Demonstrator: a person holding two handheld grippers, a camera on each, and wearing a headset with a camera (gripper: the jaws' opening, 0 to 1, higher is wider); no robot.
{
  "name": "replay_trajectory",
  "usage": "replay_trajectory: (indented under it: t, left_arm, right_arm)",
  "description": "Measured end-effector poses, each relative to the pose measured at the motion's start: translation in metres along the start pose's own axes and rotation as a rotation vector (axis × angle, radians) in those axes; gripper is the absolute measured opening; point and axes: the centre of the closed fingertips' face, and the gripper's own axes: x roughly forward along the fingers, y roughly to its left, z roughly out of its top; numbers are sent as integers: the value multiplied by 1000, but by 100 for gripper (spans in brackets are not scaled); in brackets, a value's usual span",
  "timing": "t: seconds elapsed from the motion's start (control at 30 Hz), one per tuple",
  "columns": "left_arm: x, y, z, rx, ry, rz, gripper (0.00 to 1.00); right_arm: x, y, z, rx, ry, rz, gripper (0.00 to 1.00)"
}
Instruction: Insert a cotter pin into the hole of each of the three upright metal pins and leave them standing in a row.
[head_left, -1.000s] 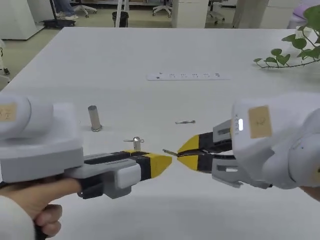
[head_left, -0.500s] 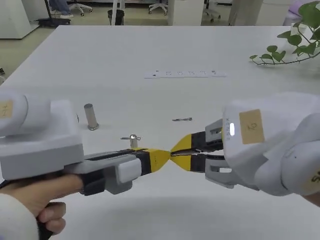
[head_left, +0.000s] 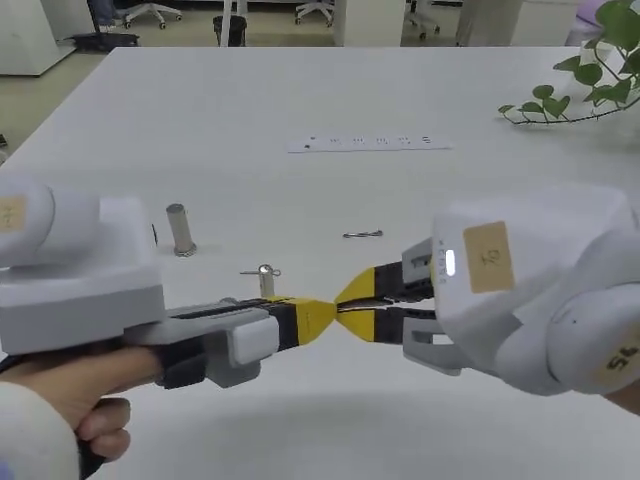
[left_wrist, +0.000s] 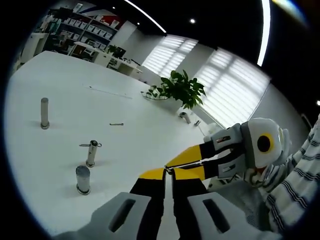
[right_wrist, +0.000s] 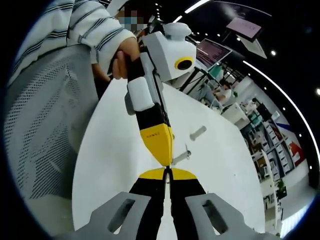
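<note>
White table (head_left: 300, 90), office behind. My left gripper (head_left: 322, 312) and right gripper (head_left: 347, 303) are both closed, tips touching mid-frame; contents unclear. Cotter pin (head_left: 363, 235) lies just above. Risk: my jaws topple the adjacent metal pin (head_left: 266, 282).

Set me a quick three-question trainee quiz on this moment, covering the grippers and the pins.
1. True or false: the left gripper and the right gripper meet tip to tip.
2. In the left gripper view, how many metal pins stand upright? A one; B three; C five.
3. Fill in: a loose ____ lies flat on the table beyond the grippers.
Key: 1 true; 2 B; 3 cotter pin.
</note>
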Motion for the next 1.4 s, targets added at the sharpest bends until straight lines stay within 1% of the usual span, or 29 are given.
replay_trajectory:
  t: [0.17,0.2,0.27,0.43,0.47,0.5,0.53,0.67,0.7,0.73,0.77,0.8,0.9,0.97,1.0,1.07,1.1,1.13,1.17,1.23,1.27,1.3,1.37,1.4]
  left_arm:
    - [0,1,-1,5,9,10,1]
    - [0,1,-2,28,21,14,1]
    - [0,1,-3,36,27,16,1]
    - [-1,1,-5,23,48,30,0]
    - [-2,2,-5,13,52,31,0]
    - [-3,3,-5,-31,56,30,0]
    - [-3,4,-5,-38,54,27,0]
    - [-4,4,-5,-27,54,25,0]
    - [-4,3,-6,-30,55,22,0]
    - [-4,3,-6,-33,54,20,0]
    - [-4,3,-6,-34,55,18,0]
    - [-4,3,-6,-36,55,18,0]
    - [-5,3,-5,-31,51,18,0]
    - [-6,4,-5,-9,49,20,0]
    - [-8,5,-5,18,45,16,0]
    - [-10,6,-3,42,32,24,0]
    - [-12,5,-2,60,31,17,0]
    - [-13,6,-2,77,28,19,0]
    - [-14,6,-2,107,34,18,0]
    - [-17,5,-4,134,44,11,0]
    - [-18,4,-5,151,47,5,0]
    - [-19,2,-5,187,50,-15,0]
    - [-21,-2,-6,234,53,-36,0]
    - [-22,-4,-9,279,66,-53,0]
  right_arm:
    - [0,0,0,-1,4,2,3]
    - [0,1,-1,-4,6,5,3]
    - [1,2,-1,-5,3,11,3]
    - [1,4,0,-6,0,20,3]
    - [2,4,0,-11,0,24,4]
    - [2,5,1,-24,-3,22,4]
    - [2,5,1,-24,-5,22,4]
    - [2,6,3,-6,-16,37,4]
    - [3,6,4,2,-21,37,5]
    - [3,3,5,4,-34,20,8]
    - [4,3,5,3,-41,21,13]
    - [5,7,4,18,-43,42,15]
    - [5,10,1,32,-37,61,16]
    - [5,11,-1,58,-40,71,19]
    - [4,13,-3,95,-42,87,20]
    - [3,13,-7,163,-50,104,20]
    - [3,13,-9,181,-48,110,19]
    - [3,10,-11,201,-57,102,19]
    - [3,11,-13,225,-61,112,19]
    - [2,12,-13,279,-84,128,18]
    - [2,13,-13,301,-92,135,18]
    - [1,15,-11,341,-111,154,18]
    - [0,16,-10,382,-129,170,18]
    - [0,17,-10,395,-134,182,18]
